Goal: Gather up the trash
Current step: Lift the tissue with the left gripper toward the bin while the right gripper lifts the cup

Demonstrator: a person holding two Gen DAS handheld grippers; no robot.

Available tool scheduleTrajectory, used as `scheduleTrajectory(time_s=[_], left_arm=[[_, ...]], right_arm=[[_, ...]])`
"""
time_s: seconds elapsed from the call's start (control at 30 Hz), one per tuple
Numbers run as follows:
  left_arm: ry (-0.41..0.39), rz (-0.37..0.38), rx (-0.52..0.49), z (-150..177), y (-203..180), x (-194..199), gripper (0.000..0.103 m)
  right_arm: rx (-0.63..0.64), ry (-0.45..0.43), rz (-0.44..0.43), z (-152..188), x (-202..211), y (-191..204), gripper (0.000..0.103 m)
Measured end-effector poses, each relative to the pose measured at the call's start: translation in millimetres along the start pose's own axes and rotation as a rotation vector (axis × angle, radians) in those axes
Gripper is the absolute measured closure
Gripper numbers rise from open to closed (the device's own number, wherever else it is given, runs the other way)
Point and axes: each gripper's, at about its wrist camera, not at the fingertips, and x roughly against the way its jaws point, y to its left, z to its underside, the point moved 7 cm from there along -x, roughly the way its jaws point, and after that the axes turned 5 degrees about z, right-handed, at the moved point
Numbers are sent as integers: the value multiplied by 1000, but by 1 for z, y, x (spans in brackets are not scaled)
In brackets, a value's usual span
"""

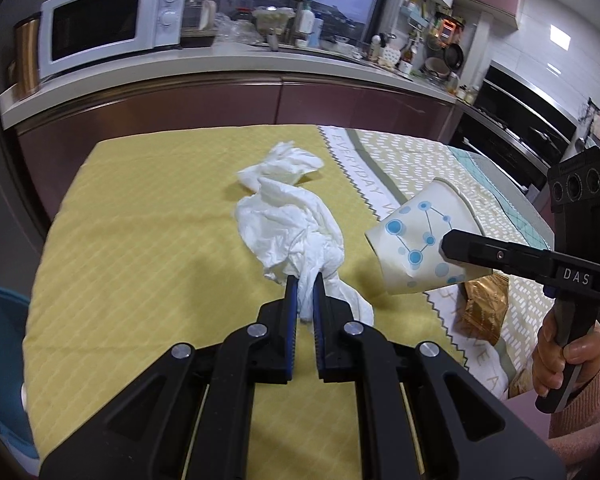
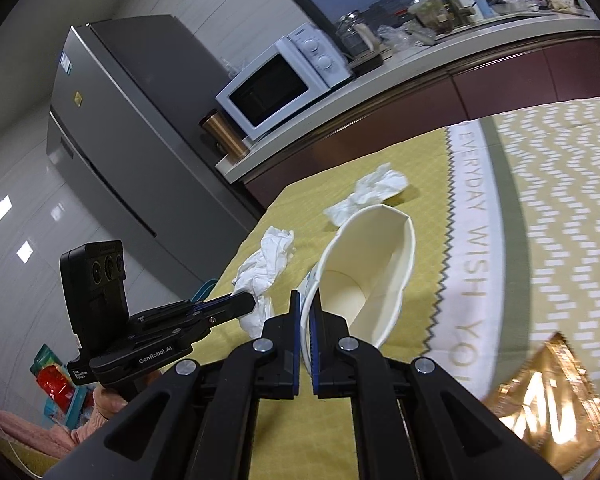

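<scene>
The left gripper [image 1: 306,280] was squeezed tight on a crumpled white tissue [image 1: 296,232], which hung from its tips above the yellow tablecloth [image 1: 140,220]. The right gripper [image 2: 308,300] was pinched on the wall of a paper cup [image 2: 364,264] with blue dots, and the cup lay tipped on its side, just to the right of the tissue. A second tissue [image 1: 284,164] sat on the cloth behind the first one, and a gold wrapper [image 1: 484,304] lay under the cup
</scene>
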Motion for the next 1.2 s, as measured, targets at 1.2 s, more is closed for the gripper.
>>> scheduleTrajectory(time_s=[1.2], left_arm=[[-81, -159, 178, 36, 102, 88, 95]], right_arm=[[127, 142, -156, 9, -83, 101, 100]])
